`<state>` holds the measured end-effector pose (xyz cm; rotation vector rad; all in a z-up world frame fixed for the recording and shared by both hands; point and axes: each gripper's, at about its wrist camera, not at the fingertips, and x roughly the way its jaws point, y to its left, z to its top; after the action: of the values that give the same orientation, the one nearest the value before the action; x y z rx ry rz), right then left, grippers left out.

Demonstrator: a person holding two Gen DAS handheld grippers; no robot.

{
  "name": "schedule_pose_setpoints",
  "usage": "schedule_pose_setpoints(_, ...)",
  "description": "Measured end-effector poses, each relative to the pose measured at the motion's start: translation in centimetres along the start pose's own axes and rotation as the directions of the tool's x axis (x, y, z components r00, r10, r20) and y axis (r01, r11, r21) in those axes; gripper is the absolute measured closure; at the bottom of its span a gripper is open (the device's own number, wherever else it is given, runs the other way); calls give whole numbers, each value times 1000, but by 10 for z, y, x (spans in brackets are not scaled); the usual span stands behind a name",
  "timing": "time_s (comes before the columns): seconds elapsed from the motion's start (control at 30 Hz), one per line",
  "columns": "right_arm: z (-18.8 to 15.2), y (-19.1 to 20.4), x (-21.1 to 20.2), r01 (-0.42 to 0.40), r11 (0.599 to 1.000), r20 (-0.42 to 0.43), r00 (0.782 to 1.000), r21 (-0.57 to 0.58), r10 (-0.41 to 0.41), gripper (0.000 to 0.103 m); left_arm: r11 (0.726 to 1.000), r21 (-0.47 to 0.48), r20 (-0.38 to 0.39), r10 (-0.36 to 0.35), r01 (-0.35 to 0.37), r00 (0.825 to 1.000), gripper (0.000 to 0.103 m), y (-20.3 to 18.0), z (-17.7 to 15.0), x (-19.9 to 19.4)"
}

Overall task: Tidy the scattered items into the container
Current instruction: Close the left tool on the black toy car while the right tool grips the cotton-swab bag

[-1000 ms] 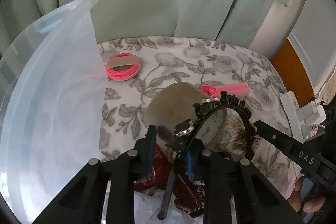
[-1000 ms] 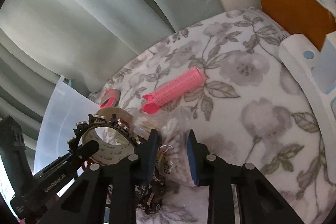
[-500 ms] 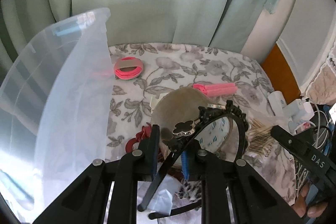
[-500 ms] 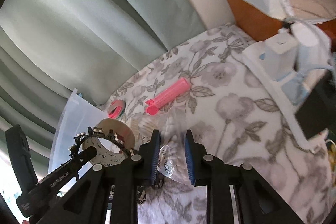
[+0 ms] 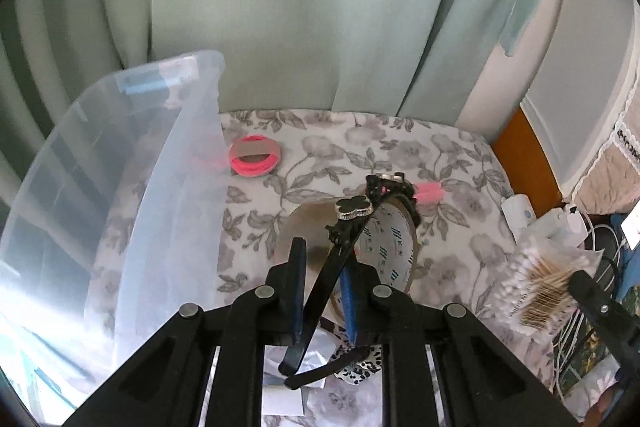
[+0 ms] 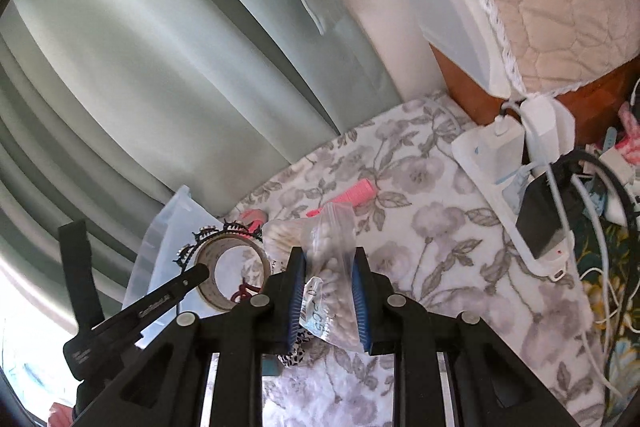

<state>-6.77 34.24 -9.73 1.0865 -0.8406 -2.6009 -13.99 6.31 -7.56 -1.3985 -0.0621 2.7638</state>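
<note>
My left gripper (image 5: 322, 267) is closing its jaws on a black headband (image 5: 354, 211) with a clover ornament. The band runs between the pads and hangs above a roll of tape (image 5: 390, 247). The clear plastic container (image 5: 120, 207) stands to its left. My right gripper (image 6: 328, 267) is shut on a clear bag of cotton swabs (image 6: 332, 291), held above the floral cloth. That same bag of swabs (image 5: 536, 279) shows at the right of the left wrist view. Pink hair ties (image 5: 254, 161) and a pink roller (image 6: 356, 193) lie further back on the cloth.
A white power strip (image 6: 492, 163) with chargers, cables and a dark phone (image 6: 540, 219) lies along the right edge. Green curtains hang behind the table. A leopard-print item (image 5: 358, 367) and white paper (image 5: 312, 363) lie under the left gripper.
Both grippers have risen. The headband has come up off the tape roll in the left jaws, and the swab bag has lifted off the cloth in the right jaws.
</note>
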Motion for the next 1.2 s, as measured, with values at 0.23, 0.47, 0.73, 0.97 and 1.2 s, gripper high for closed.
schedule_pose_setpoints(0.23, -5, 7, -13, -10, 1000, 16, 1000, -11, 10, 79, 1000, 12, 44, -2, 2, 999, 94, 2, 7, -18)
schedule_pose_setpoints(0.47, -10, 7, -18, -22, 1000, 14, 1000, -9, 22, 79, 999, 49, 44, 6, -8, 999, 97, 4, 17, -20)
schedule_pose_setpoints(0.73, -15, -4, -16, -22, 1000, 0, 1000, 14, 22, 79, 999, 34, -22, 12, -11, 1000, 97, 7, 5, -1)
schedule_pose_setpoints(0.97, -21, -21, -4, -3, 999, -33, 999, 44, 5, 79, 991, 124, -143, -39, 57, 989, 78, -27, -18, 30)
schedule_pose_setpoints(1.2, -24, -43, 4, 31, 996, -58, 998, 87, -26, 78, 971, 175, -256, -114, 162, 960, 75, -66, -48, 62)
